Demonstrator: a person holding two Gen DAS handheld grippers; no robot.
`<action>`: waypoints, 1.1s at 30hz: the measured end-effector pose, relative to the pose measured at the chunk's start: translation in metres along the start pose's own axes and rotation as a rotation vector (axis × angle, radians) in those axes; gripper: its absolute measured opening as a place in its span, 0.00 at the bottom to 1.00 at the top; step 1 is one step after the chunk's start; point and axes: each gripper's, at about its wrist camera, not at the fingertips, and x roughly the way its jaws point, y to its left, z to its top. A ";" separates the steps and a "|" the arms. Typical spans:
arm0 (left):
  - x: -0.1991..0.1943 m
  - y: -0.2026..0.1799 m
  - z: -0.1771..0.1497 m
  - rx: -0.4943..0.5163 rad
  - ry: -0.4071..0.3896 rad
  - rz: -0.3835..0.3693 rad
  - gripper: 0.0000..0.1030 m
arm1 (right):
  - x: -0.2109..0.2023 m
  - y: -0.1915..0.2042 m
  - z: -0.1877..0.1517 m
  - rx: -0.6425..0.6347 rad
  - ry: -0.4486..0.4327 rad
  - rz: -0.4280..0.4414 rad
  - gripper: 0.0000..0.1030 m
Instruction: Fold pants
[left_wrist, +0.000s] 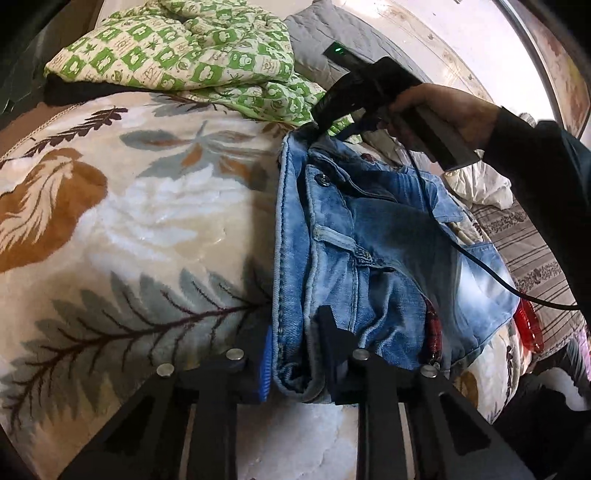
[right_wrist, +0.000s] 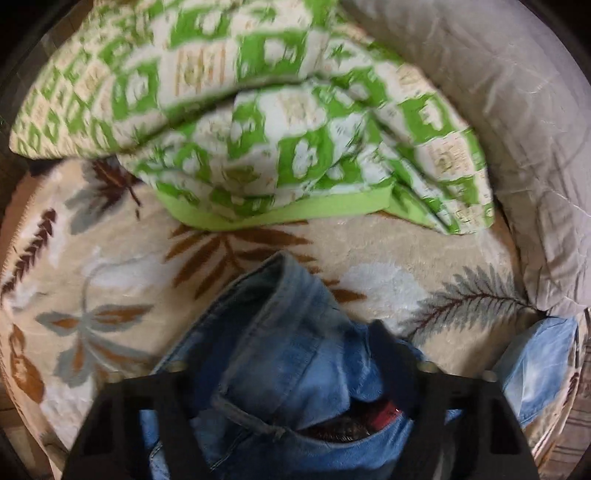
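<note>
I have both claws clenched on the jeans on the bed's leaf-print blanket: left claw and right claw grip bunched edges. I'd keep seams aligned, lowering evenly.

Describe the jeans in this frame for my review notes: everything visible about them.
The jeans are faded light-blue denim, bunched in thick folds on the leaf-patterned blanket. The waistband with a metal button, belt loops and stitched seams show, plus a bit of red inside. The left claw grips their near edge; the right claw, held by a hand, grips the far end. The green checked quilt lies beyond them.
</note>
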 end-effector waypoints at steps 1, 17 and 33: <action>-0.001 0.000 0.000 0.000 -0.001 0.001 0.20 | 0.002 0.001 0.000 -0.013 -0.009 -0.031 0.33; -0.105 0.013 -0.014 -0.130 -0.321 -0.039 0.15 | -0.135 0.098 -0.007 -0.252 -0.406 -0.015 0.22; -0.171 0.088 -0.056 -0.376 -0.454 0.239 1.00 | -0.071 0.233 0.018 -0.284 -0.356 0.009 0.98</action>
